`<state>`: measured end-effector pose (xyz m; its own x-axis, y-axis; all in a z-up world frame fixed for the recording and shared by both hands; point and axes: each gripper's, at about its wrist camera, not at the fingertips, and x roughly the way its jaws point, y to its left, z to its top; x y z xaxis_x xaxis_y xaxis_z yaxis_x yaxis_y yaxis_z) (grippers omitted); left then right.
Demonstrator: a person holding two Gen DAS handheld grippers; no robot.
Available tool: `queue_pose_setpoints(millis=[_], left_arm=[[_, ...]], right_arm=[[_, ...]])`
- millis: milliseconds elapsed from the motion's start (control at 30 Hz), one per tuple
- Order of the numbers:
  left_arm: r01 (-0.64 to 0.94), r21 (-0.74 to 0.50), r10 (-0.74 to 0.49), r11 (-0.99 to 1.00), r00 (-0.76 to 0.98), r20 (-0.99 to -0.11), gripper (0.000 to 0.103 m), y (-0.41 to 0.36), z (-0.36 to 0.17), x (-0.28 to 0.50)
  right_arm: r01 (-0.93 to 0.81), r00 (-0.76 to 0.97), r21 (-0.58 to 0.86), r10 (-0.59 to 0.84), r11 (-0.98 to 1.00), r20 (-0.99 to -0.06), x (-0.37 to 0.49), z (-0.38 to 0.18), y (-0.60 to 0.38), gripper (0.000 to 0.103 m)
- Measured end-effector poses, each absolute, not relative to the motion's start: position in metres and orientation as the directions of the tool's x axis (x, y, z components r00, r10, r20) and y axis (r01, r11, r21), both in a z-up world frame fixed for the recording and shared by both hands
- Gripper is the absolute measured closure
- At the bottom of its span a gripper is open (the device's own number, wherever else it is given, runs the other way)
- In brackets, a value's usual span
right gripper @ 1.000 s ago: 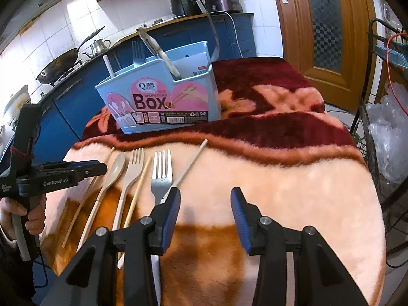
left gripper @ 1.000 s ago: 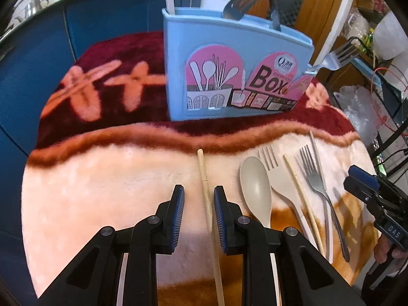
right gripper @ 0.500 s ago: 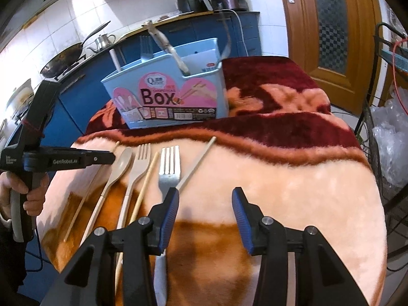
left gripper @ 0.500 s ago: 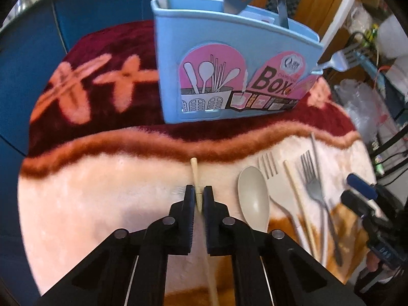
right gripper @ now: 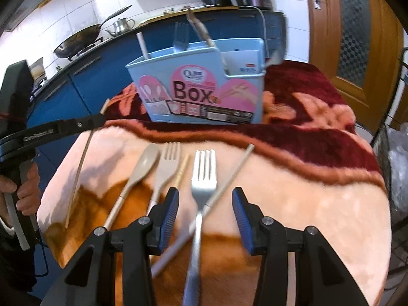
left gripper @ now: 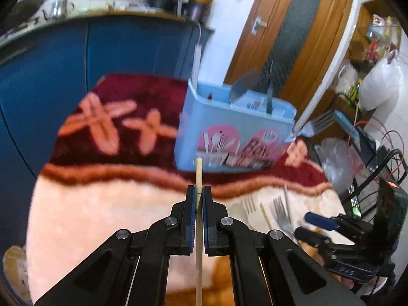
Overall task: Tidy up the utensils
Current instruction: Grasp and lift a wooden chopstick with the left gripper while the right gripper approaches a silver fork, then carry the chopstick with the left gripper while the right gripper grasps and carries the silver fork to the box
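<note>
My left gripper is shut on a wooden chopstick and holds it lifted above the blanket, its tip pointing toward the light blue utensil box. From the right wrist view the chopstick hangs tilted under the left gripper, left of the box. My right gripper is open and straddles a metal fork lying on the blanket. Beside it lie a beige spoon, a beige fork, a second wooden chopstick and a metal chopstick.
The table wears a plush cream and maroon blanket. The box holds several utensils, among them a fork and tongs. Blue kitchen cabinets stand behind, a wooden door at the back right, a wire rack on the right.
My left gripper closed on the wooden chopstick and lifted it off the blanket toward the box. My right gripper moved forward over the metal fork, still open.
</note>
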<state>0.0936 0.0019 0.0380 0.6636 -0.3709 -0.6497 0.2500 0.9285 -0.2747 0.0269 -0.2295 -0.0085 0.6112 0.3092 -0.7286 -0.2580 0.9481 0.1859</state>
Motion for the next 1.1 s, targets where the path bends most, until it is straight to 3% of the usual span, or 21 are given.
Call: queue_pose_setpoints(millis=[267,633,700,767,1100], left_arm=[[0.261,-0.235,-0.350,0.936,0.758,-0.550,0.099,0.008,0.056,0.076],[0.264,-0.279,-0.376,0.923,0.773,-0.511,0.099,0.013,0.061,0.074],[0.264,-0.287,-0.380,0.921,0.775,-0.505,0.099,0.013,0.061,0.074],[0.264,-0.290,-0.381,0.920,0.779,-0.499,0.099,0.013,0.062,0.073],[0.254,-0.295,-0.369,0.921,0.808,-0.459,0.099,0.011,0.071,0.071]], right_arm=[[-0.285,0.589,0.159,0.304,0.945,-0.749,0.056,-0.011,-0.214,0.057],[-0.293,0.541,0.195,0.330,0.936,-0.774,0.082,-0.022,-0.214,0.057],[-0.288,0.537,0.224,0.350,0.931,-0.767,0.084,-0.023,-0.217,0.062],[-0.277,0.543,0.236,0.354,0.932,-0.762,0.084,-0.022,-0.220,0.079],[-0.285,0.654,0.294,0.410,0.912,-0.636,0.057,0.001,-0.239,0.080]])
